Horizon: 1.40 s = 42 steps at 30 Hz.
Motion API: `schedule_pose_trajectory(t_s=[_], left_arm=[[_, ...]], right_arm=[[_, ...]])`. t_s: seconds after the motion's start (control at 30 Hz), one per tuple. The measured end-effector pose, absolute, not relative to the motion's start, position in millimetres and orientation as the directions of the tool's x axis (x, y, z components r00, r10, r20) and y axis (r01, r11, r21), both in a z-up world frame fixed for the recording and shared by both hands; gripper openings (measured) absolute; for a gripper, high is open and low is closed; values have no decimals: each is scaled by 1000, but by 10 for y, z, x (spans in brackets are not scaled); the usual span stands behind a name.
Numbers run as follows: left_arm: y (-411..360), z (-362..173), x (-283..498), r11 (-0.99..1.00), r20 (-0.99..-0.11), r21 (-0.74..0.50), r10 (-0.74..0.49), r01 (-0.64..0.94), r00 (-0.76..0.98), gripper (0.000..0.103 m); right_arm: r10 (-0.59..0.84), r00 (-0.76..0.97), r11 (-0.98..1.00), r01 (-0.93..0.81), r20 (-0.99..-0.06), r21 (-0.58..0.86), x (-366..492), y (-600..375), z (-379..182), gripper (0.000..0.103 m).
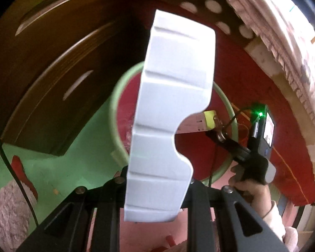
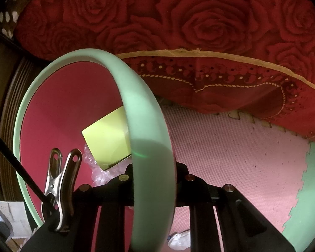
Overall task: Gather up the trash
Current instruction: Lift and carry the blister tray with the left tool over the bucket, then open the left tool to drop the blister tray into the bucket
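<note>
Pink mat (image 2: 231, 147); jaws clamp foam (image 1: 170, 115) (white), bin rim (image 2: 153, 168).

Your left gripper (image 1: 157, 191) is matte black, with round silver screws on its angular arms. Your right gripper (image 2: 154, 187) matches it, carrying a steel spring clip (image 2: 61, 189) and black cable (image 2: 16, 168). Your right hand (image 1: 250, 180) wears a black fingerless glove over a pale, fluffy sleeve (image 1: 283, 226).

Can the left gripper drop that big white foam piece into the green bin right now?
Probably yes. The left gripper holds the white foam piece above the green bin, whose mouth looks open. The right gripper grips the rim, off to one side.
</note>
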State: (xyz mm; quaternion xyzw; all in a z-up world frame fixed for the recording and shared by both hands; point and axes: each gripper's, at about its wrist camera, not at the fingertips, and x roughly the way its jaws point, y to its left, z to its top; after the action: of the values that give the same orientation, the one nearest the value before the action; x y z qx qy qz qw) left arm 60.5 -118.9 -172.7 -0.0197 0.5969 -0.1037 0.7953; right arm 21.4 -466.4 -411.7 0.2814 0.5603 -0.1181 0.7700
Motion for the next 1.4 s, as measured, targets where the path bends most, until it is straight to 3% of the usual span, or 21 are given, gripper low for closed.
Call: schedule_pose_trajectory(t_s=[0.3,0.93,1.4], left_arm=[[-1447,-2189,764,973,-967,-130,-167,193,193,21],[-1425,-2515,771,974,-982,-62,-99,216,163,22],[-1418,-2486,745,978,-981,-10,-50,210,186,58]], right_arm=[[136,347,811,499,-928,305,223,-4666,-4112,20],[137,347,812,497,-928,306,235,-4664,-4113,20],[137,347,812,498,-928,306,231,-4661,-4113,20]])
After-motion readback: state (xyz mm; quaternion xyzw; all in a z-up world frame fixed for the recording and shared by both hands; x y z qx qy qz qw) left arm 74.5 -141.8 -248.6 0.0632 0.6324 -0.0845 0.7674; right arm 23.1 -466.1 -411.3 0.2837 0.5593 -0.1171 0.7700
